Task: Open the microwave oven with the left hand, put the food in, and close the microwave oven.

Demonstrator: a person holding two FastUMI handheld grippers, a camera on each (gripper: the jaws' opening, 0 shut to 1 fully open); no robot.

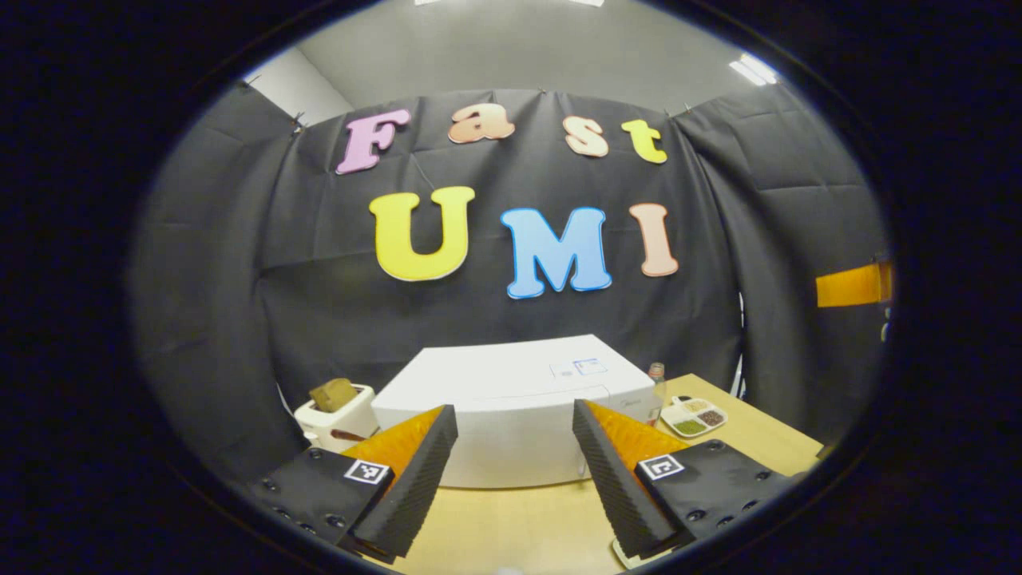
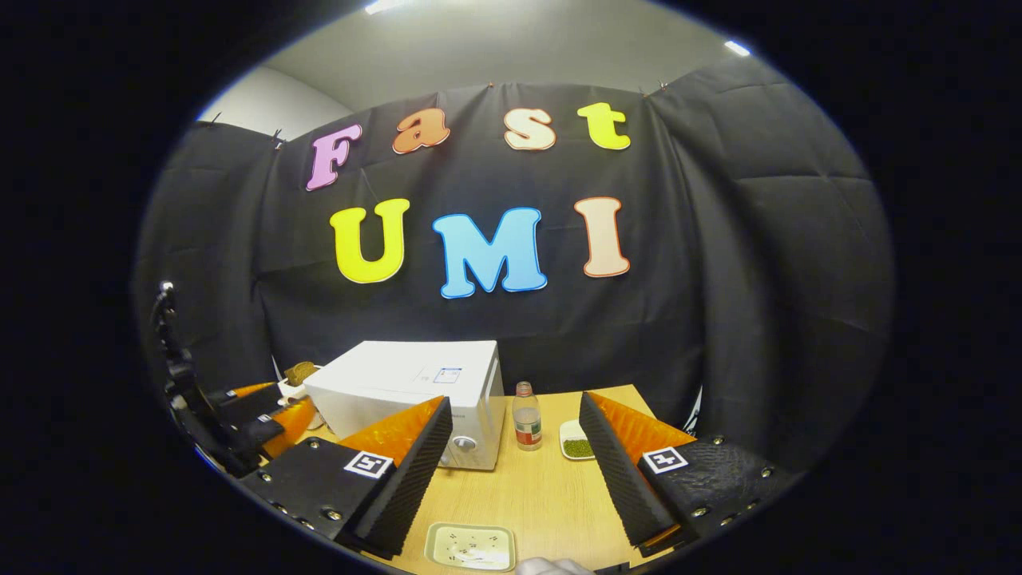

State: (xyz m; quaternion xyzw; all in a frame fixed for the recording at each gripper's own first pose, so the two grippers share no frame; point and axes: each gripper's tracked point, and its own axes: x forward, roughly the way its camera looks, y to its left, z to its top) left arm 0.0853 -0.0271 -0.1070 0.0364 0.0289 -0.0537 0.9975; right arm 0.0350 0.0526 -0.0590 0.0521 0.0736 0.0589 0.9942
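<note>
The white microwave (image 1: 511, 399) stands at the back of the wooden table (image 1: 519, 527) with its door shut; the right gripper view shows it left of centre (image 2: 415, 383), its knob facing me. My left gripper (image 1: 511, 471) hovers open in front of the microwave, apart from it, nothing between its fingers. It also appears at the left edge of the right gripper view (image 2: 275, 402). My right gripper (image 2: 511, 471) is open and empty above the table. Just below it lies a pale rectangular dish (image 2: 469, 546) with small dark specks on it.
A white toaster (image 1: 335, 419) holding bread stands left of the microwave. A small bottle (image 2: 525, 427) and a divided tray of beans (image 1: 693, 417) stand to its right. A hand (image 2: 551, 567) shows at the bottom edge. The booth's black cloth closes the back.
</note>
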